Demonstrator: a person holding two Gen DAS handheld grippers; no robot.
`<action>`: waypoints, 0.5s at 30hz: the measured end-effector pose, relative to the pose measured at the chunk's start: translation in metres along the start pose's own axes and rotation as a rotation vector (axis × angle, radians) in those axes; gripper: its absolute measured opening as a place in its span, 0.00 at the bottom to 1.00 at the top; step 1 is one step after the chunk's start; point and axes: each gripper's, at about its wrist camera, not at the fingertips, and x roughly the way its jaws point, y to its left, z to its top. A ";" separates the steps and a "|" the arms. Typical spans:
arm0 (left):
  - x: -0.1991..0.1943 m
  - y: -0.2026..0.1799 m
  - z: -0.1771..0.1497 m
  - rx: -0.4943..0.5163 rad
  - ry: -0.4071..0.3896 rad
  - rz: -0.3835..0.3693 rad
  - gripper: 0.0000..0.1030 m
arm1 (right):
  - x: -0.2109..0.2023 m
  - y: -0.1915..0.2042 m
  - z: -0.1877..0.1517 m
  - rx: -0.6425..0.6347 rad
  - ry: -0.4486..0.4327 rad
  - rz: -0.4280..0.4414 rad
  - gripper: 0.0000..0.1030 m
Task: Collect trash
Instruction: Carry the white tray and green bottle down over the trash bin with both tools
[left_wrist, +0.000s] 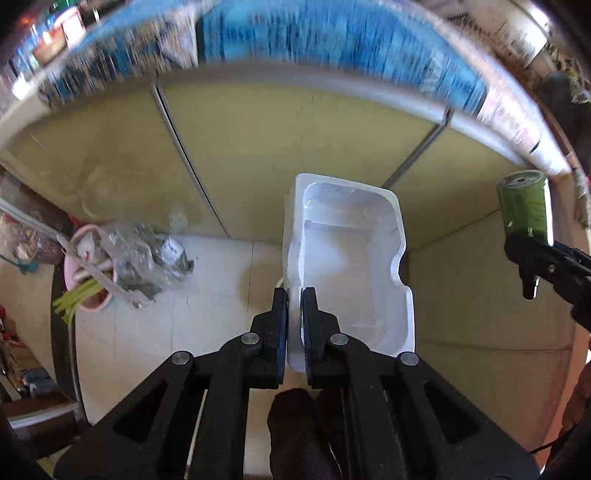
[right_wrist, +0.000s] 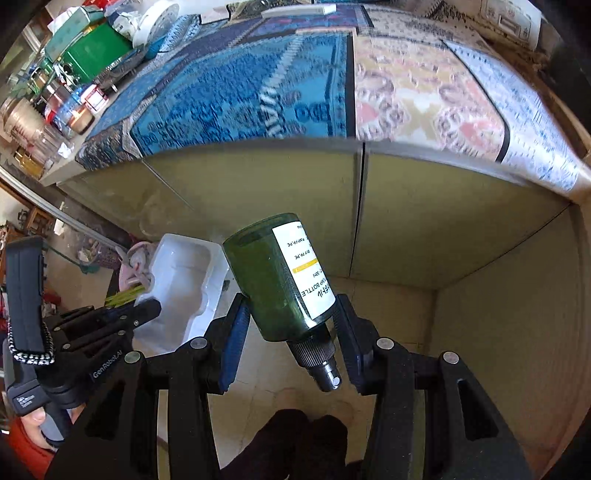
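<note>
left gripper (left_wrist: 294, 325): black matte fingers pressed onto the thin wall of the white tray, pinching its near rim
white tray (left_wrist: 351, 258): glossy moulded plastic, rectangular with rounded corners and a notched side, held just ahead of the left fingers, open side toward the camera; nothing visible inside
right gripper (right_wrist: 291, 332): blue-padded fingers clamped on the lower body of the green bottle
green bottle (right_wrist: 273, 284): dark translucent cylinder, white label printed "bottle", ribbed black pump neck pointing back toward the camera, tilted between the fingers
pink bucket (left_wrist: 88, 273): round, on the pale tiled floor left of the left gripper, holding green stalks and crumpled clear plastic
cabinet doors (left_wrist: 295, 147): flat olive panels ahead of both tools
patterned cloth (right_wrist: 258, 88): blue woven cover on the counter above
</note>
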 end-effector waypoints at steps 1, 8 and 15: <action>0.019 -0.002 -0.007 -0.002 0.017 0.004 0.06 | 0.015 -0.006 -0.007 0.002 0.013 0.003 0.42; 0.161 0.007 -0.057 -0.045 0.155 0.034 0.06 | 0.147 -0.056 -0.059 0.025 0.151 -0.011 0.42; 0.292 0.023 -0.100 -0.071 0.244 0.043 0.06 | 0.292 -0.084 -0.103 0.064 0.239 0.002 0.42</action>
